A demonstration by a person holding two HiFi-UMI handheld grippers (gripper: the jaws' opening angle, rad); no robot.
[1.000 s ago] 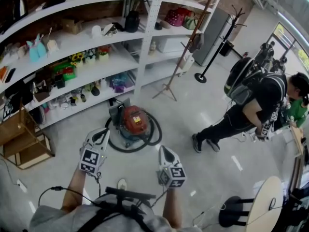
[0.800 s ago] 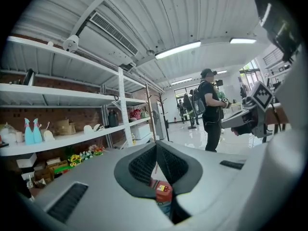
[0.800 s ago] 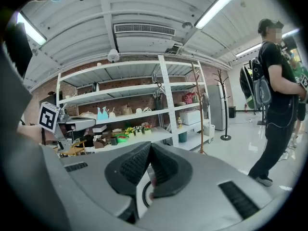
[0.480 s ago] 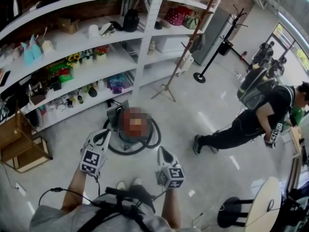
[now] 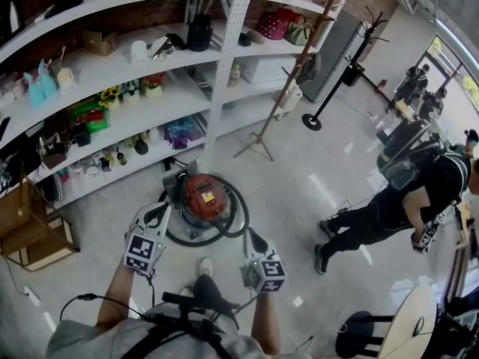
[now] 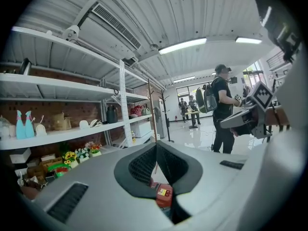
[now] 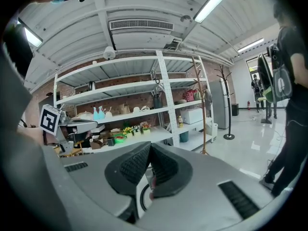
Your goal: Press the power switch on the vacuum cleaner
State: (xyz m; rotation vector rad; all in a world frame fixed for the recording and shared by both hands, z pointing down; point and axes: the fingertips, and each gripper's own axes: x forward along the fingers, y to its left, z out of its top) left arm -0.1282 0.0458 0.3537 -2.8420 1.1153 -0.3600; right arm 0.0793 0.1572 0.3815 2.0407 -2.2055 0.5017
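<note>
The red canister vacuum cleaner (image 5: pixel 203 196) stands on the floor in front of the shelves, ringed by its black hose (image 5: pixel 233 223). In the head view my left gripper (image 5: pixel 162 207) points at its left side, a short way off and above the floor. My right gripper (image 5: pixel 252 235) hangs to the right of the hose. Both are shut with nothing held. Between the left gripper's (image 6: pixel 156 149) dark pads (image 6: pixel 140 166) a piece of the red vacuum cleaner (image 6: pixel 162 195) shows. The right gripper's (image 7: pixel 149 148) pads meet at the tip too.
White shelves (image 5: pixel 112 69) full of small items run behind the vacuum. A wooden crate (image 5: pixel 34 226) stands at left, a wooden stand (image 5: pixel 288 73) and a coat rack (image 5: pixel 333 69) farther back. A person with a backpack (image 5: pixel 397 200) walks at right. A round table (image 5: pixel 412 320) and stool (image 5: pixel 358 329) stand at bottom right.
The vacuum has drawn closer to both grippers as I step forward. The person at right has walked farther right. Both grippers stay shut.
</note>
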